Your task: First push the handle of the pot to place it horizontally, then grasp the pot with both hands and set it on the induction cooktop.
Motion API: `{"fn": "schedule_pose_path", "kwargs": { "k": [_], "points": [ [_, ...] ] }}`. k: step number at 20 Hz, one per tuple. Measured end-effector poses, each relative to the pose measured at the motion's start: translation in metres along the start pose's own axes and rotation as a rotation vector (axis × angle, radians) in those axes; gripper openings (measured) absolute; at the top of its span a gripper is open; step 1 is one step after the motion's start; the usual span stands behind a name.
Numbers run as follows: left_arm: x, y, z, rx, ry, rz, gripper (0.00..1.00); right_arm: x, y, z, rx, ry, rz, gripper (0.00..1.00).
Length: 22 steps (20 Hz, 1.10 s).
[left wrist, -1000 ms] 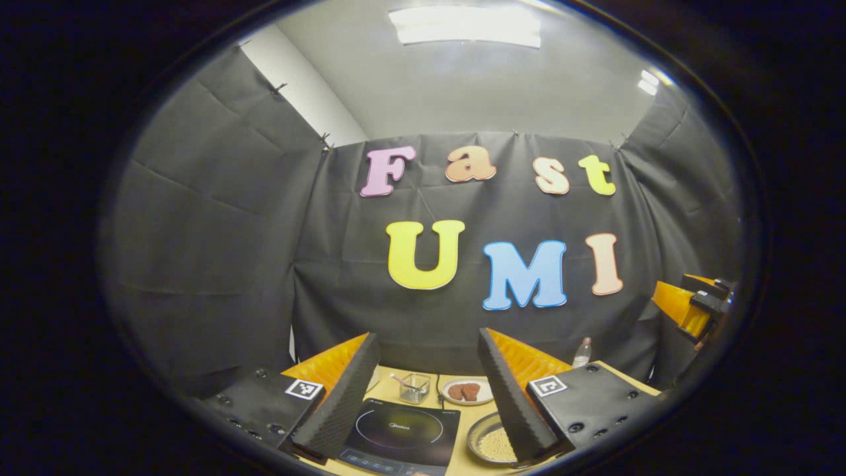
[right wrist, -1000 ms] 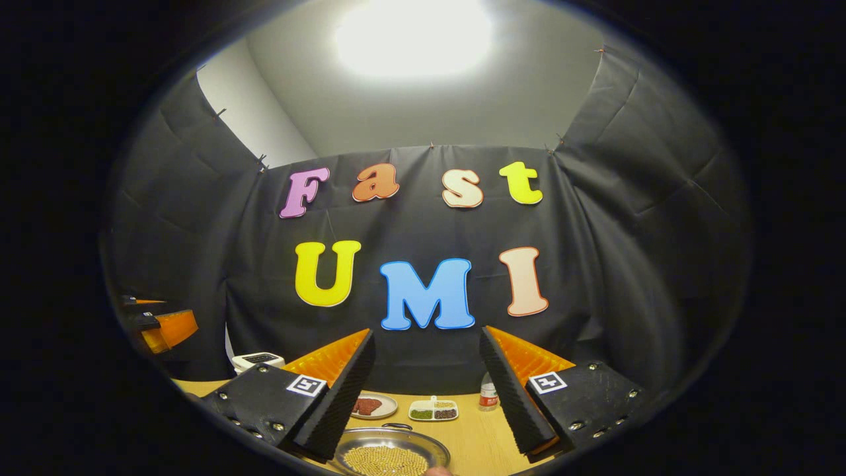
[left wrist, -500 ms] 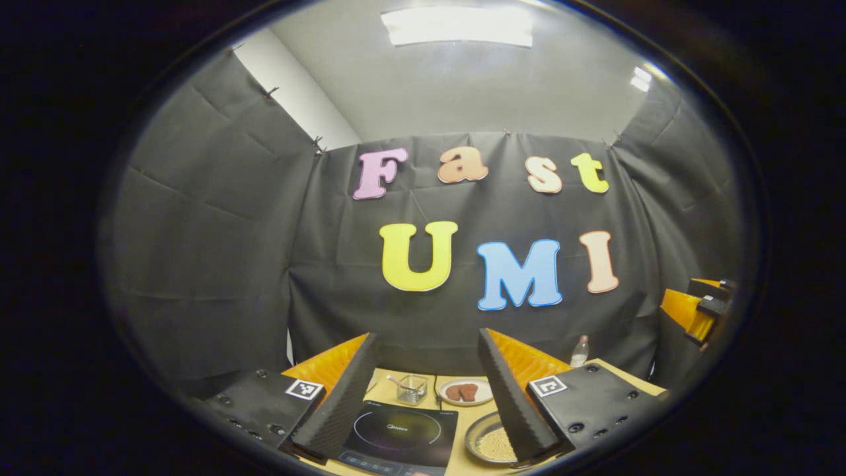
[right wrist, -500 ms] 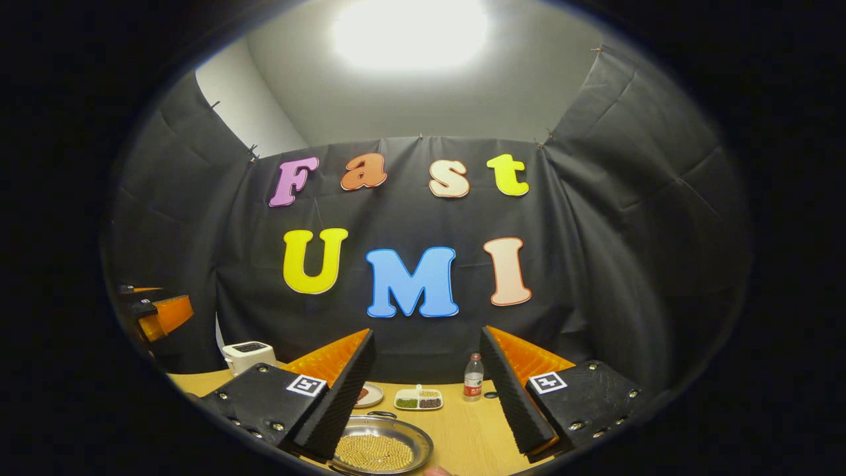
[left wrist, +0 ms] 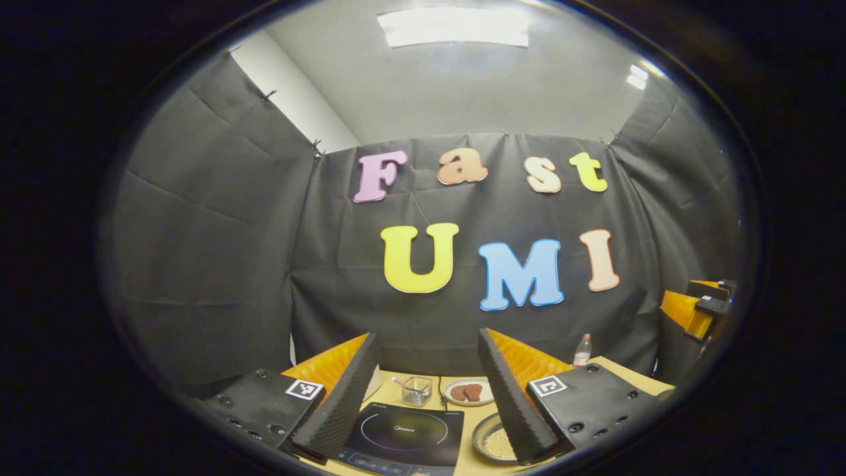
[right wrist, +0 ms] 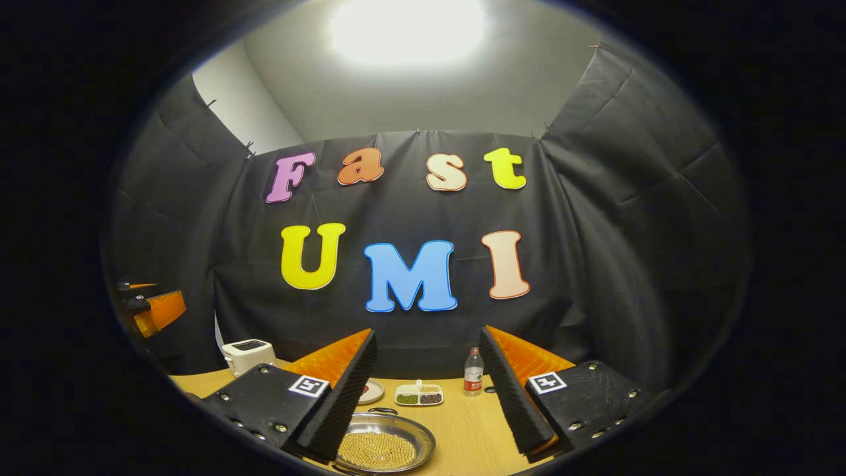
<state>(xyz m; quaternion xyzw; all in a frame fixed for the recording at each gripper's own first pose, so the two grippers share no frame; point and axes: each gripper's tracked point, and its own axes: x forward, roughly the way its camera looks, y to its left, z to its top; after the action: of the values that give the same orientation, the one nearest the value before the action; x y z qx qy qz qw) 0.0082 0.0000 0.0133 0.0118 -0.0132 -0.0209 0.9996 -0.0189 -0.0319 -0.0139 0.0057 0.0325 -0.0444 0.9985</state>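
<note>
A shallow metal pot [right wrist: 385,449] holding yellow grains sits on the wooden table; in the left gripper view the pot [left wrist: 494,441] lies right of the black induction cooktop [left wrist: 404,435]. A small handle loop [right wrist: 382,411] shows at the pot's far rim. My left gripper [left wrist: 428,344] hangs open above the cooktop with nothing between its fingers. My right gripper [right wrist: 428,340] is open too, held above the table with the pot low between its fingers. The left gripper [right wrist: 151,309] also appears far left in the right gripper view, and the right gripper [left wrist: 697,312] far right in the left gripper view.
A plate of brown pieces [left wrist: 468,391] and a clear container with a spoon [left wrist: 415,389] stand behind the cooktop. A water bottle [right wrist: 472,379], a divided dish of beans [right wrist: 418,395] and a white toaster [right wrist: 247,354] stand along the table's [right wrist: 469,430] back.
Both views have tilted down a little, so more table shows. In the right gripper view the pot sits fuller in view and the toaster and bottle have come into sight.
</note>
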Motion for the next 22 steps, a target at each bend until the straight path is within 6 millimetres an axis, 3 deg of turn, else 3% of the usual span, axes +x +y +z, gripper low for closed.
{"fn": "schedule_pose_path", "kwargs": {
  "k": [1,3,5,8,9,10,11,12,13,17,18,22],
  "points": [
    [0.000,0.000,0.000,0.000,0.000,0.001,0.98,-0.001,0.001,-0.004,0.000,0.010,0.000,0.88],
    [0.000,0.004,0.002,0.000,-0.007,0.005,1.00,0.000,0.002,-0.010,-0.001,0.035,0.001,0.85],
    [-0.004,0.005,0.001,0.002,-0.009,0.008,1.00,0.001,0.000,-0.010,-0.001,0.034,-0.013,0.41],
    [-0.003,0.009,0.001,-0.001,-0.011,0.010,0.97,0.000,0.014,-0.023,-0.019,0.078,0.021,0.39],
    [-0.003,0.010,0.002,-0.001,-0.012,0.011,0.97,0.003,0.006,-0.018,-0.026,0.063,-0.008,0.41],
    [-0.003,0.012,0.002,0.001,-0.012,0.014,0.97,0.002,0.009,-0.013,-0.016,0.055,0.006,0.16],
    [-0.004,0.015,0.001,0.001,-0.012,0.020,0.97,0.004,0.019,-0.019,-0.007,0.061,0.036,0.09],
    [-0.004,0.017,0.001,-0.002,-0.012,0.019,0.97,0.005,0.024,-0.025,-0.014,0.058,0.038,0.11],
    [-0.005,0.019,0.001,-0.003,-0.011,0.019,1.00,0.000,0.034,-0.022,-0.017,0.056,0.057,0.01],
    [-0.005,0.034,-0.003,0.000,-0.009,0.036,1.00,0.000,0.064,-0.029,0.005,0.080,0.164,0.05],
    [-0.006,0.040,-0.003,0.003,-0.007,0.043,0.94,0.000,0.073,-0.034,0.006,0.090,0.185,0.05],
    [-0.009,0.058,-0.002,0.019,-0.006,0.068,1.00,0.000,0.103,-0.054,0.034,0.147,0.266,0.05]
  ]
}}
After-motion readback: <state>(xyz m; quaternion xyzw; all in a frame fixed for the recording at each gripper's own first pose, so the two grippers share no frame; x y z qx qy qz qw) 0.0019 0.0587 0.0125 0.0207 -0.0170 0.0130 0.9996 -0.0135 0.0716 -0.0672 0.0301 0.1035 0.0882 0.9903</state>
